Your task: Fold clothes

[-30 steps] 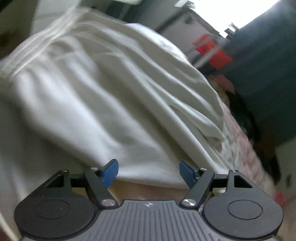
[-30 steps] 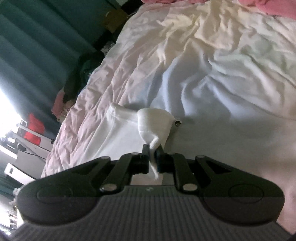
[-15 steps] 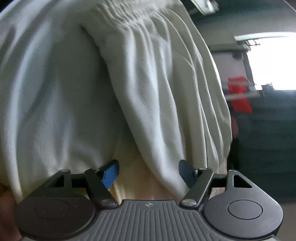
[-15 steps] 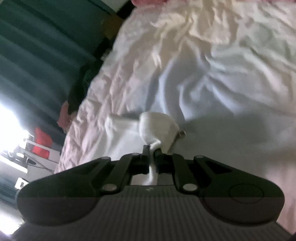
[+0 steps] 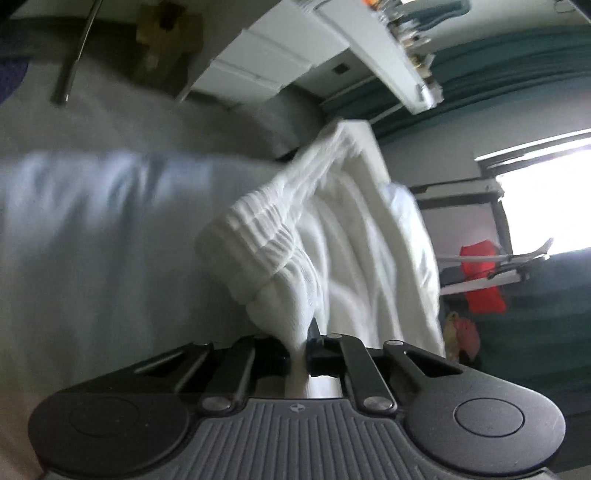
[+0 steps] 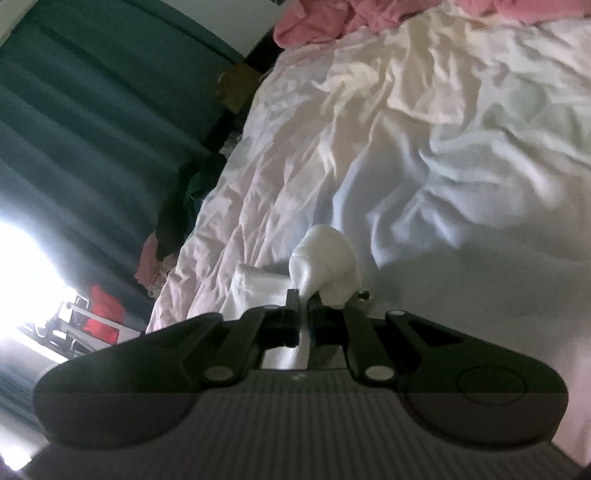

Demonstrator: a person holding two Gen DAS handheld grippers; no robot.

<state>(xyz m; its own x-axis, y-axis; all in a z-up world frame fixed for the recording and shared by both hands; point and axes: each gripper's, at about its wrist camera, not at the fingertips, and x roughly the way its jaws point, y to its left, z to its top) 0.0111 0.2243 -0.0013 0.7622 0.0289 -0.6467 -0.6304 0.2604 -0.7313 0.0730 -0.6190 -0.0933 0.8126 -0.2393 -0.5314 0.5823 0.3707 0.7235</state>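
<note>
Left gripper (image 5: 301, 345): we see its fingers clamped on the white garment (image 5: 332, 236) at the gathered waistband.
Right gripper (image 6: 303, 314): clamped on white garment fabric above the bed sheet (image 6: 443, 129).

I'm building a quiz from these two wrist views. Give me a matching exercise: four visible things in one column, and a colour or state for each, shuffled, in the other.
1. left tongs
2. crumpled bedsheet
3. hanging cloth by the window
4. bunched fabric at the bed's far end

a. pink
b. red
c. shut on white ribbed-waistband garment
d. white, wrinkled

Pairs: 1-c, 2-d, 3-b, 4-a
</note>
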